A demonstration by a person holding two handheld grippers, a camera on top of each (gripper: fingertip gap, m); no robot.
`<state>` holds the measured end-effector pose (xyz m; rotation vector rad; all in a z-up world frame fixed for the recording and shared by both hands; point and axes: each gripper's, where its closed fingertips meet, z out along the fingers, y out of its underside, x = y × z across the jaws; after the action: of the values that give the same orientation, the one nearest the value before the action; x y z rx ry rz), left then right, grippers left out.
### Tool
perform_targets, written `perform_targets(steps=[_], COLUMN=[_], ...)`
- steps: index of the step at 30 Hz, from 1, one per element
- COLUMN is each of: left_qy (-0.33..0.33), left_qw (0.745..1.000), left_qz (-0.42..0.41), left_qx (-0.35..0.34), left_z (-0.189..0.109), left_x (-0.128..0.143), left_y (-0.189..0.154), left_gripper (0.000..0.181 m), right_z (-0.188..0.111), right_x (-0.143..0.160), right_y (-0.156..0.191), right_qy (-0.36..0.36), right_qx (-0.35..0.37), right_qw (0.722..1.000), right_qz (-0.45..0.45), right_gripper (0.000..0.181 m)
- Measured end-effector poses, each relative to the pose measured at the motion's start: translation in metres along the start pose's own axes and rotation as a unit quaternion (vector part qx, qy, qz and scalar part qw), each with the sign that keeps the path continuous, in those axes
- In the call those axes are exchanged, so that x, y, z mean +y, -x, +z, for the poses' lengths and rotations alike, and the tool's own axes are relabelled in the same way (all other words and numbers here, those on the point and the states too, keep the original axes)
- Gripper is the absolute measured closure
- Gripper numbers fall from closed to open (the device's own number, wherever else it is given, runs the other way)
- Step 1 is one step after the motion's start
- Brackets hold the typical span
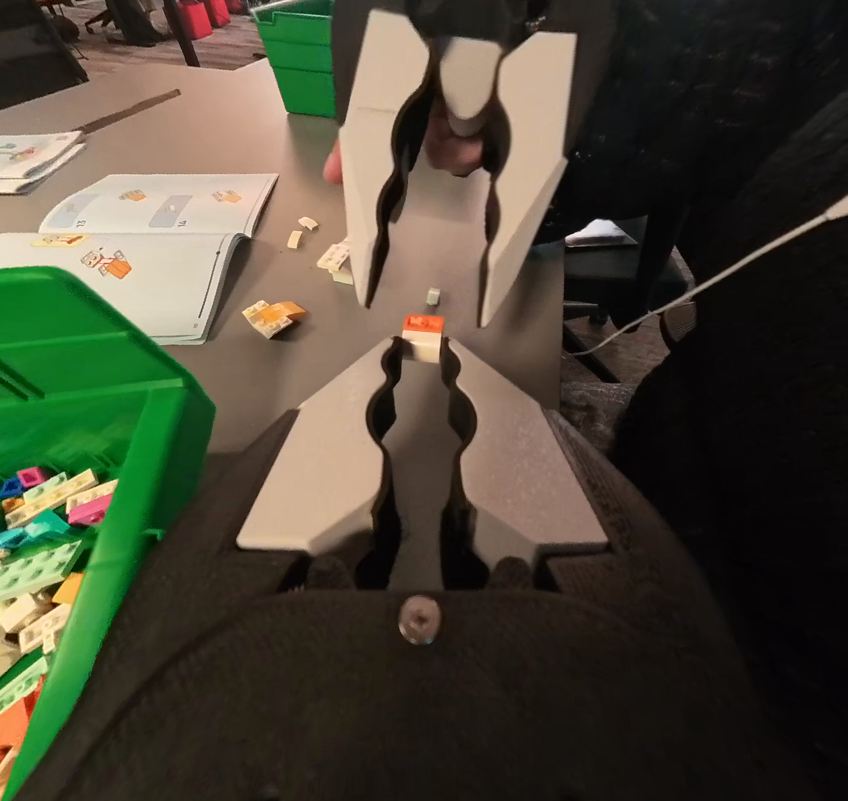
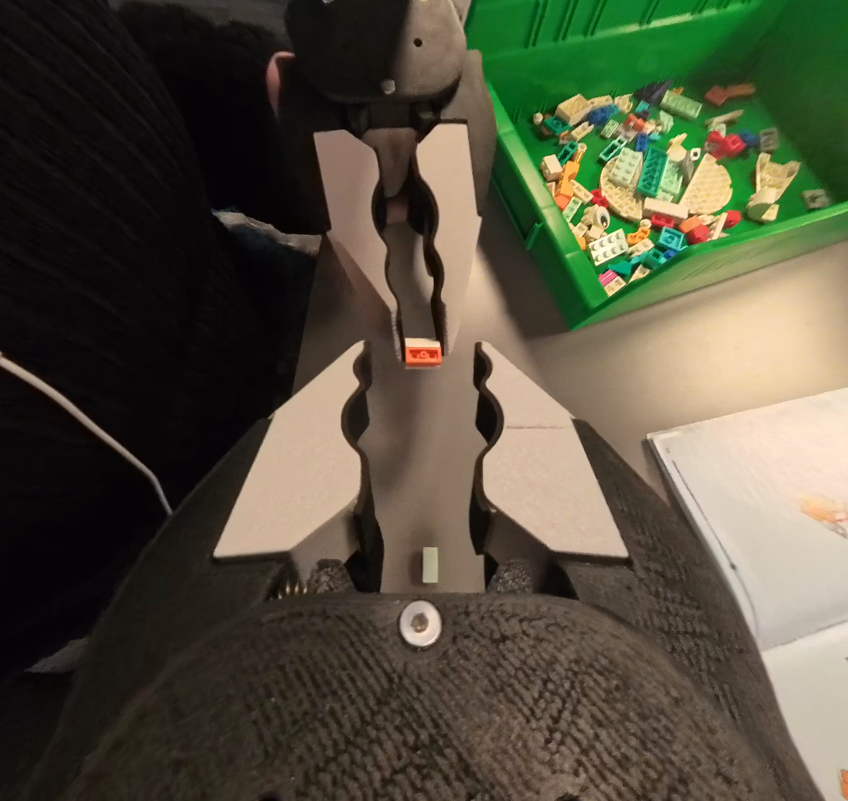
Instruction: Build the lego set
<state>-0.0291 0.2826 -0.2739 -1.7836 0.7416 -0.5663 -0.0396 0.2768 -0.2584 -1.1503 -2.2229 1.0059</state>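
Note:
My left gripper [image 1: 422, 343] is shut on a small brick stack [image 1: 423, 337], orange on top and white below, held by the fingertips just above the grey table [image 1: 257, 379]. My right gripper [image 1: 423, 314] faces it, open and empty, with its tips on either side just beyond the stack. In the right wrist view the left gripper [image 2: 420, 343] holds the orange-and-white stack [image 2: 423, 353] between the open tips of the right gripper [image 2: 421, 345]. A small pale green piece [image 1: 432, 296] lies on the table under the right gripper, and it also shows in the right wrist view [image 2: 430, 565].
A green bin [image 1: 151, 434] [image 2: 642, 35] of loose bricks stands beside the left gripper. An open instruction booklet [image 1: 151, 228] [image 2: 757, 503], an orange-and-white sub-build [image 1: 274, 315] and small white pieces [image 1: 303, 230] lie on the table. More green bins [image 1: 303, 58] stand behind. The table edge [image 1: 560, 320] is close. Less than 4 cm separates the two grippers' tips.

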Motion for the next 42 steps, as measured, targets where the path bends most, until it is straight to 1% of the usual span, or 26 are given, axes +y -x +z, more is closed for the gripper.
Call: perform_targets(steps=[3, 5, 7, 10, 14, 18, 21, 25, 29, 32, 37, 42], left_qy=[-0.012, -0.029, -0.052, -0.083, -0.097, -0.097, -0.096, -0.104, -0.100, -0.083, -0.060, -0.035], left_qw=[1.000, 0.998, 0.995, 0.986, 0.979, 0.976, 0.974, 0.971, 0.970, 0.975, 0.976, 0.976], left_qz=[-0.026, -0.054, -0.088, -0.133, -0.167, -0.185, -0.192, -0.205, -0.210, -0.201, -0.202, -0.208], left_qx=[-0.002, 0.007, 0.025, 0.057, 0.069, 0.068, 0.066, 0.066, 0.064, 0.053, 0.060, 0.047], left_z=[-0.002, -0.005, -0.008, -0.014, -0.017, -0.015, -0.013, -0.014, -0.014, -0.010, -0.007, -0.002], left_x=[-0.003, -0.008, -0.015, -0.025, -0.028, -0.028, -0.028, -0.030, -0.029, -0.025, -0.021, -0.018], left_y=[0.004, 0.006, 0.006, 0.005, 0.008, 0.010, 0.011, 0.013, 0.014, 0.013, 0.010, 0.010], left_gripper=[0.165, 0.165, 0.165, 0.165, 0.165, 0.165, 0.165, 0.165, 0.165, 0.165, 0.166, 0.166], right_z=[-0.004, -0.005, -0.006, -0.009, -0.010, -0.009, -0.006, -0.004, -0.003, -0.002, -0.001, -0.001], right_x=[-0.004, -0.005, -0.003, -0.007, -0.011, -0.015, -0.017, -0.016, -0.014, -0.010, -0.004, 0.000], right_y=[-0.001, -0.002, -0.005, -0.010, -0.017, -0.023, -0.023, -0.023, -0.024, -0.023, -0.019, -0.019], right_qy=[-0.011, -0.008, 0.017, 0.043, 0.083, 0.107, 0.111, 0.121, 0.136, 0.149, 0.171, 0.192], right_qx=[0.030, 0.069, 0.121, 0.195, 0.258, 0.291, 0.295, 0.294, 0.293, 0.283, 0.250, 0.232], right_qw=[0.998, 0.989, 0.966, 0.916, 0.863, 0.834, 0.827, 0.820, 0.816, 0.814, 0.812, 0.802], right_qz=[-0.055, -0.133, -0.228, -0.349, -0.427, -0.456, -0.466, -0.475, -0.480, -0.485, -0.498, -0.516], right_gripper=[0.137, 0.139, 0.148, 0.152, 0.155, 0.160, 0.164, 0.172, 0.174, 0.174, 0.174, 0.174])
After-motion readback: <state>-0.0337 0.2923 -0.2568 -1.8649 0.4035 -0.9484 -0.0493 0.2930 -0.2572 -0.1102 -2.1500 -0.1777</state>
